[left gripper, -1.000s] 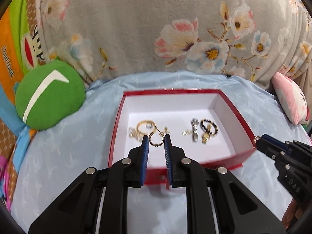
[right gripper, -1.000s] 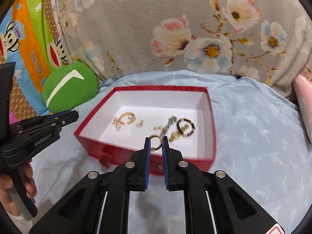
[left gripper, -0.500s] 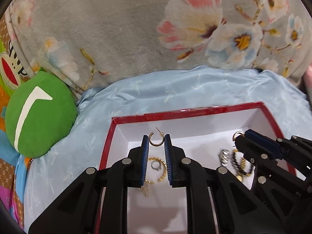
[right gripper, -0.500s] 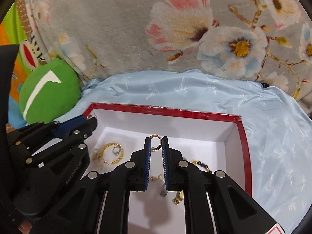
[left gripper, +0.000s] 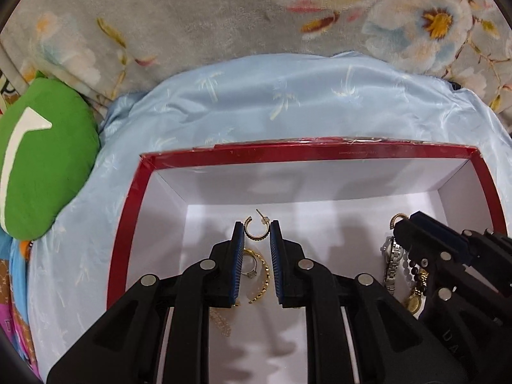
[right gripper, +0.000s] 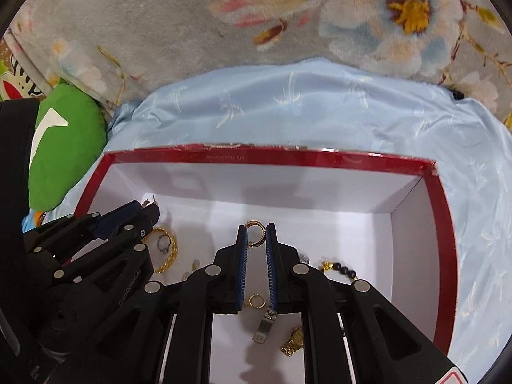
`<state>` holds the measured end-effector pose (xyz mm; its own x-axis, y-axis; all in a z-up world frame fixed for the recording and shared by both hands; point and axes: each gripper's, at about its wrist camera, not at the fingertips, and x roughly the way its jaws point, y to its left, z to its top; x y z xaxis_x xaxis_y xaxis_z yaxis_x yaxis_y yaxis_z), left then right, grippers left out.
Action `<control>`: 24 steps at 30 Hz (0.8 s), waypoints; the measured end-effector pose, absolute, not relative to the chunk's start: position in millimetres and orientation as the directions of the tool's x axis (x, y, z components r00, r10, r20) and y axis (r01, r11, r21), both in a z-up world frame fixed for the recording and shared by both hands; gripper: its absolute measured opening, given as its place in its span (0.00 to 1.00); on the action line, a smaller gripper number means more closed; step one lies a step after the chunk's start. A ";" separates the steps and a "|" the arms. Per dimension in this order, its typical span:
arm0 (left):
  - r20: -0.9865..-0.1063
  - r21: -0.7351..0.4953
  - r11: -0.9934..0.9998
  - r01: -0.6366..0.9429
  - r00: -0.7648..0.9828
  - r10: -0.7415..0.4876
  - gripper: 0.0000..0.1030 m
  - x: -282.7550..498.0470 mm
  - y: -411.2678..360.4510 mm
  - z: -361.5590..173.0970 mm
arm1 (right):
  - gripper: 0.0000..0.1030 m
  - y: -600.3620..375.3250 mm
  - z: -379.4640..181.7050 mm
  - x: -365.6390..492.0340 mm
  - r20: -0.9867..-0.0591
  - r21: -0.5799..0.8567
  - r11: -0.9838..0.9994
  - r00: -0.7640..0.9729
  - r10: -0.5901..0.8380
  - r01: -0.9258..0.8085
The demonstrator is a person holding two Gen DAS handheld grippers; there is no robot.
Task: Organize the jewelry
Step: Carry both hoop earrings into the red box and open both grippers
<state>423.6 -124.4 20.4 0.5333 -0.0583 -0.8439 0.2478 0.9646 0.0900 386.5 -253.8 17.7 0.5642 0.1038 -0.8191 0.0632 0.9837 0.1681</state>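
Both grippers tilt steeply down over the red box (left gripper: 204, 155), side by side. The left gripper (left gripper: 256, 233) pinches a gold hoop (left gripper: 254, 230); the right gripper (right gripper: 256, 235) pinches a gold ring (right gripper: 256, 228). Other jewelry (right gripper: 166, 249) lies on the box floor.

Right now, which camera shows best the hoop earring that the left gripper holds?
The left wrist view: the hoop earring sits centred in the left gripper, post visible. The right wrist view shows only that gripper's side, the earring almost hidden.
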 end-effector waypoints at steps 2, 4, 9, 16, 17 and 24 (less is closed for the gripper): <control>-0.856 0.065 0.969 0.239 0.512 -0.068 0.15 425.8 -120.6 17.5 | 0.10 -253.2 14.7 387.1 -0.829 0.166 0.984 0.550 0.103 0.065; -0.859 0.057 0.970 0.236 0.506 -0.072 0.15 426.5 -119.8 17.2 | 0.10 -251.8 13.6 387.3 -0.832 0.159 0.985 0.546 0.098 0.065; -0.853 0.071 0.966 0.248 0.517 -0.070 0.15 423.5 -123.5 19.9 | 0.11 -250.6 12.1 388.3 -0.841 0.142 0.988 0.535 0.086 0.065; -0.847 0.085 0.964 0.253 0.528 -0.063 0.16 421.7 -124.6 22.2 | 0.12 -248.2 14.8 386.6 -0.835 0.111 0.992 0.548 0.056 0.067; -0.845 0.090 0.964 0.250 0.531 -0.059 0.16 421.4 -124.7 22.5 | 0.12 -248.4 15.2 386.2 -0.833 0.110 0.992 0.550 0.055 0.068; -0.843 0.096 0.964 0.247 0.535 -0.053 0.16 419.7 -125.0 22.6 | 0.12 -247.8 16.4 384.4 -0.828 0.103 0.992 0.558 0.047 0.070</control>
